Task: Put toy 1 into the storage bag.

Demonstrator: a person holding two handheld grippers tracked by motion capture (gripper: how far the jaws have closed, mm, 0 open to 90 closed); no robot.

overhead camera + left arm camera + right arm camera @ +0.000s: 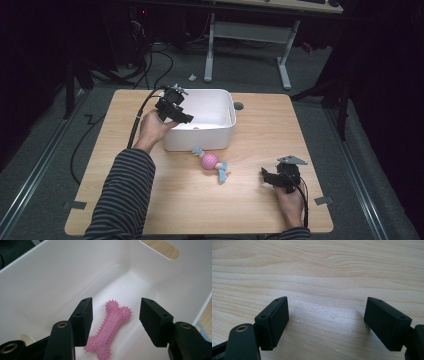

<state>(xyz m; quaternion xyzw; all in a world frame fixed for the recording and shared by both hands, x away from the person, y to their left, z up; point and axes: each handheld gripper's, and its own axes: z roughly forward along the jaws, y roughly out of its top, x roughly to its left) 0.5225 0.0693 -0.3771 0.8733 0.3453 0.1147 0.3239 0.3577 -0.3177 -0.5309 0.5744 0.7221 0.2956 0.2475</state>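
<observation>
A pink spiked bone toy (112,328) lies on the floor of the white bin (220,137); a sliver of it shows in the high view as the bone toy (196,128). My left gripper (115,317) hangs open just above the bone, its jaws either side of it without touching. In the high view the left gripper (176,112) sits over the bin's left rim. A pink ball toy with blue ends (212,162) lies on the table in front of the bin. My right gripper (270,178) rests low at the table's right, open, nothing between its jaws, as the right gripper (325,322) shows.
The wooden table (150,210) has a round grommet hole (238,106) behind the bin. The bin wall has a handle slot (162,248). A white desk frame (247,45) and cables stand on the floor beyond the table.
</observation>
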